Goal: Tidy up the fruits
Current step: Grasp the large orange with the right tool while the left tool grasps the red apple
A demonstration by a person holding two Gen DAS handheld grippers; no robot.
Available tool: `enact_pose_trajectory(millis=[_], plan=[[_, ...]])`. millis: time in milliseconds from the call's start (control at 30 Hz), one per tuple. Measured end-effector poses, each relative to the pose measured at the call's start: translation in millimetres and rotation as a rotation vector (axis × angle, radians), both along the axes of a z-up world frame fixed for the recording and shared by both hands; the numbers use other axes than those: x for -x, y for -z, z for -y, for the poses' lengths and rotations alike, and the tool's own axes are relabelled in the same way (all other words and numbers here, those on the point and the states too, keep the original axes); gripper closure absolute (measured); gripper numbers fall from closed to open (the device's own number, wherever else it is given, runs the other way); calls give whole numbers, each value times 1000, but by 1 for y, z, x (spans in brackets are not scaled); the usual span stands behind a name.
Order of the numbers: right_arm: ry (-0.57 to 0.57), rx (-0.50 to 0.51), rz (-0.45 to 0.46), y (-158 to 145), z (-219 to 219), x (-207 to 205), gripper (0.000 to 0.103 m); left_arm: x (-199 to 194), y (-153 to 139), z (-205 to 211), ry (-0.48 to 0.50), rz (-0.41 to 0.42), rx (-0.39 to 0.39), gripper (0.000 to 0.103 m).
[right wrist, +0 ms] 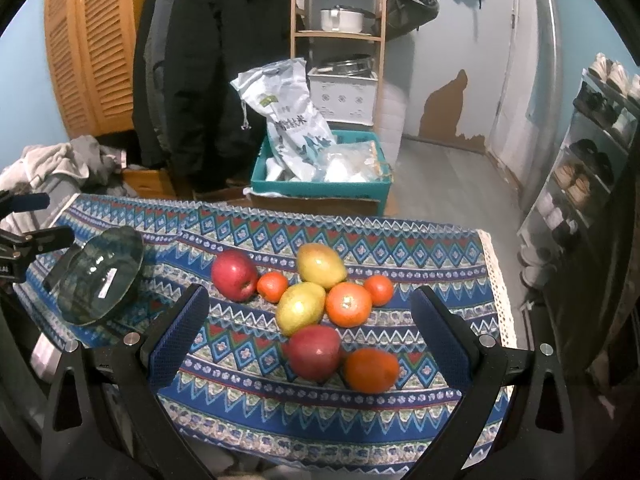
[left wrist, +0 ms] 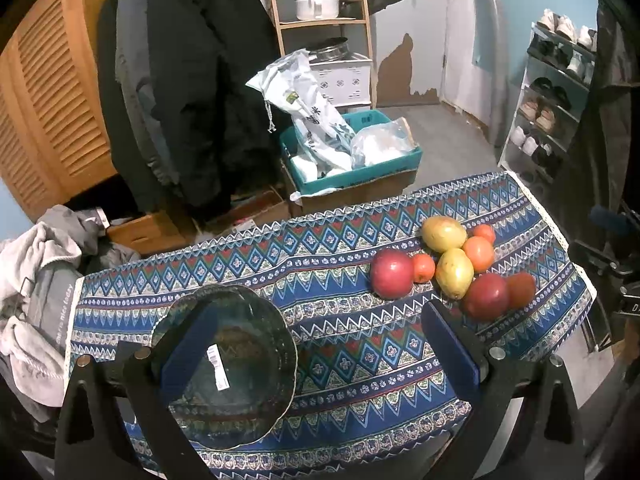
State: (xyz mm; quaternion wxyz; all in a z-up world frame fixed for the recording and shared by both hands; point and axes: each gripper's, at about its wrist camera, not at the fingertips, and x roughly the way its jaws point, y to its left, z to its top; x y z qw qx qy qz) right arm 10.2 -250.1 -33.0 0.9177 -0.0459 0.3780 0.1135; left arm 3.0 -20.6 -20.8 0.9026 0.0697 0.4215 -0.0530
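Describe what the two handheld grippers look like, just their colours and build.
Both look the same: the left gripper and the right gripper each have two matte black angular plastic arms with triangular cut-outs and round silver screw heads. Their fingers carry flat, dark blue textured pads. No hands, sleeves or cables show.

Grey garment (left wrist: pixel 52 312), left of the worktop (left wrist: pixel 344 344): printed words, partly legible, ending "nice today". Sack (right wrist: pixel 290 124) behind the worktop: characters illegible. Bowl (left wrist: pixel 224 364) sticker: illegible.

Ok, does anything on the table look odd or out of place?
Yes: the glass bowl sits tilted, not flat, with a barcode sticker stuck on it. The fruit lies loose on the tablecloth; nothing looks spilled or damaged.
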Motion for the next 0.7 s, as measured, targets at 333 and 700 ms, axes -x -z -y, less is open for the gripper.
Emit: enact_pose_trajectory(millis=[333, 700], plan=[[38, 65, -35, 10, 19, -8, 3, -13, 17, 8, 12, -42, -28, 1], [125, 83, -239, 66, 59, -34, 3, -34, 55, 27, 48, -125, -47, 1]])
